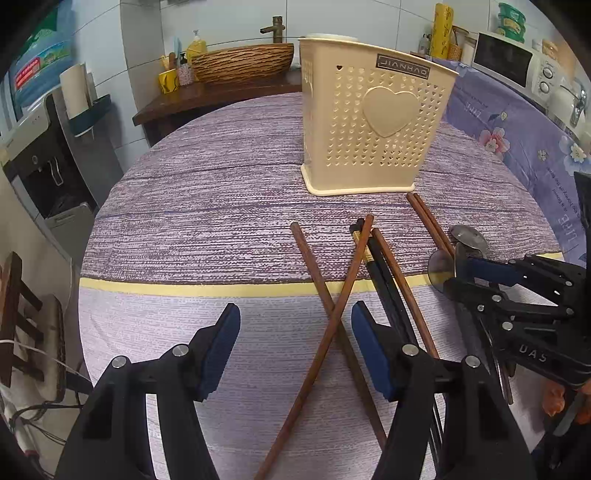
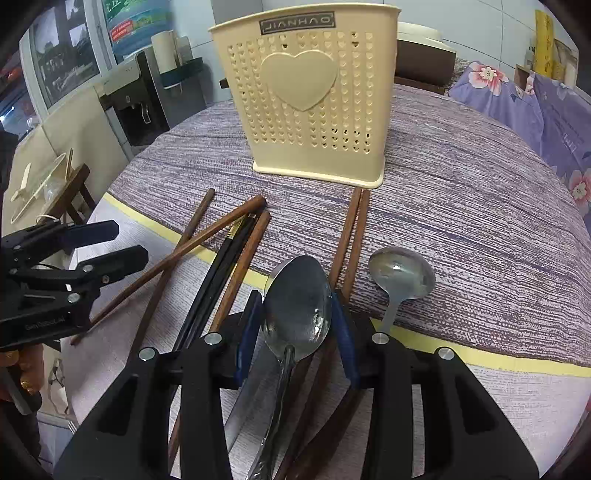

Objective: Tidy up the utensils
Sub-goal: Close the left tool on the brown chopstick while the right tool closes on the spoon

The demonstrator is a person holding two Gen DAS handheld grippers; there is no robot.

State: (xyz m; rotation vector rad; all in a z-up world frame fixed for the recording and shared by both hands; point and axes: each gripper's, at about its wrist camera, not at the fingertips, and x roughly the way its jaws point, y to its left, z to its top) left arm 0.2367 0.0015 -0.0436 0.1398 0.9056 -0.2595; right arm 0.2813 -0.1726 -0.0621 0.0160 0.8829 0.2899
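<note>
Right hand-held gripper [image 2: 297, 314]: blue pads clamped on bowl of large steel spoon [image 2: 297, 295], low over desk [image 2: 461, 206]. Left hand-held gripper [image 1: 295, 349]: jaws wide, empty, above crossed brown wooden chopsticks [image 1: 332, 291]. Cream perforated plastic utensil holder [image 2: 310, 103]: upright beyond.

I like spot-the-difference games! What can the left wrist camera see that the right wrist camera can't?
Only the left wrist view: a wooden bowl-shaped sink with a faucet, and a white microwave.

Only the right wrist view: the whole bowl of the big spoon, between the right gripper pads and touching both, and a second spoon seen clearly.

Both: the cream utensil holder with its heart, brown and black chopsticks on the purple tablecloth, and the open left gripper.
</note>
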